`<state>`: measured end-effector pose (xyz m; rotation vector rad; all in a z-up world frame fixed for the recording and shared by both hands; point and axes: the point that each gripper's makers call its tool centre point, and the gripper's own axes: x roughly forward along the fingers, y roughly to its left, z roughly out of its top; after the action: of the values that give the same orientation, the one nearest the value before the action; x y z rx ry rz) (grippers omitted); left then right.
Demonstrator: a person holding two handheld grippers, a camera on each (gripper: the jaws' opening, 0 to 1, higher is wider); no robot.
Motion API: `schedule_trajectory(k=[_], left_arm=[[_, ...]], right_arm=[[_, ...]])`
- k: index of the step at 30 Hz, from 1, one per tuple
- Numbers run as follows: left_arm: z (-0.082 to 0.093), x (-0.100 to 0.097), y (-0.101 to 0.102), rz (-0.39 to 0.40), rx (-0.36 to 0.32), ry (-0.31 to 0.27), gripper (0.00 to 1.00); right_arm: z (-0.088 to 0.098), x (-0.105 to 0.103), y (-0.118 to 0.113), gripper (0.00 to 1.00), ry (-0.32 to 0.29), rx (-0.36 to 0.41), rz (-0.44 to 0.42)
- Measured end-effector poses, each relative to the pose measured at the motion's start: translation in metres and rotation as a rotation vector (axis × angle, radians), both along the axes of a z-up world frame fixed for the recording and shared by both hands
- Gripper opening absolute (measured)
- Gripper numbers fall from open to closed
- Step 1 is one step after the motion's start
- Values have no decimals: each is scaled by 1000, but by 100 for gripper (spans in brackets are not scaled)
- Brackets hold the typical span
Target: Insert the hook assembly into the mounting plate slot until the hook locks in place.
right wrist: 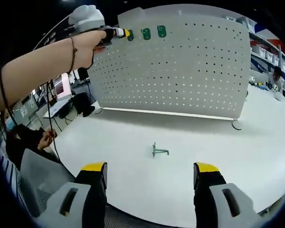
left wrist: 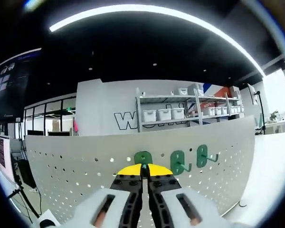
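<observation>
A white perforated mounting board [left wrist: 76, 161] stands upright on the white table [right wrist: 133, 175]. Three green hook assemblies sit along its top row. My left gripper [left wrist: 143, 170] is shut on the leftmost green hook [left wrist: 143, 156], pressed against the board. Two more green hooks [left wrist: 177, 162] [left wrist: 202, 156] hang to its right. In the right gripper view a person's hand holds the left gripper [right wrist: 118, 32] at the board's [right wrist: 180, 71] upper left corner, beside the hooks [right wrist: 146, 33] [right wrist: 161, 32]. My right gripper [right wrist: 149, 173] is open low over the table. A loose green hook [right wrist: 159, 151] lies ahead of it.
The board's foot [right wrist: 236, 124] sticks out at its right end. Shelving with white bins [left wrist: 164, 114] stands behind the board. A seated person [right wrist: 28, 137] and desks with a monitor [right wrist: 61, 88] are off the table's left edge.
</observation>
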<state>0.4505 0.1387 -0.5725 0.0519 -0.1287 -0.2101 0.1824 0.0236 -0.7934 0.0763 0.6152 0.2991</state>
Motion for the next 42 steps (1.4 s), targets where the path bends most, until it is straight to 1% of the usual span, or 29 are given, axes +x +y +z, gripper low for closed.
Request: schedule_trajectory(k=[9,17,20,23,26,28,29,30,31,32,33,34,35,37,38,40,41,42], left_arm=[[-3,6,-6,6,14,9,1],[-6,9,-5,22,15,26,1],[-7,10,-5,26,34,31,1],[-6,11,-5,29,32,38,1],[-6,10,-5,24,22,57,2],[-9,8,-5,9,-35,99,3],[-9,8,-4,4,-50,111,3],[-12,9,-5,-8,-56,133,5],[-20,8,-8,-33,-69,194,7],[-21,9,-8,-33,-81,197,12],[-17,9,-6,-30,-90,179,21],[-16,7,-6,-30,-98,178,26],[-12,4,-5,-31,-91,163,29],[-5,-1,-9,-59,-68,142,30],[-1,-5,-10,-78,-64,136,33],[5,-8,-9,-91,-61,123,38],[7,-9,-8,-102,-69,126,40],[6,-10,-8,-119,-80,142,43]], right_arm=[[0,1,-5,72,-1,15,-23],[1,2,-7,71,-2,28,-37],[0,2,-8,71,-5,24,-36],[-1,2,-10,71,-7,10,-38],[1,2,-11,72,-13,15,-44],[1,2,-11,72,-17,14,-43],[1,2,-11,72,-18,7,-41],[2,1,-11,72,-20,5,-41],[2,1,-12,72,-22,4,-41],[2,1,-12,72,-23,3,-41],[2,1,-12,72,-23,4,-42],[3,1,-12,72,-25,3,-43],[3,1,-12,72,-26,2,-45],[4,1,-13,72,-32,1,-49],[4,1,-14,72,-33,1,-52],[5,2,-14,72,-45,-10,-52],[6,1,-14,72,-46,-15,-49],[6,1,-13,72,-48,-19,-45]])
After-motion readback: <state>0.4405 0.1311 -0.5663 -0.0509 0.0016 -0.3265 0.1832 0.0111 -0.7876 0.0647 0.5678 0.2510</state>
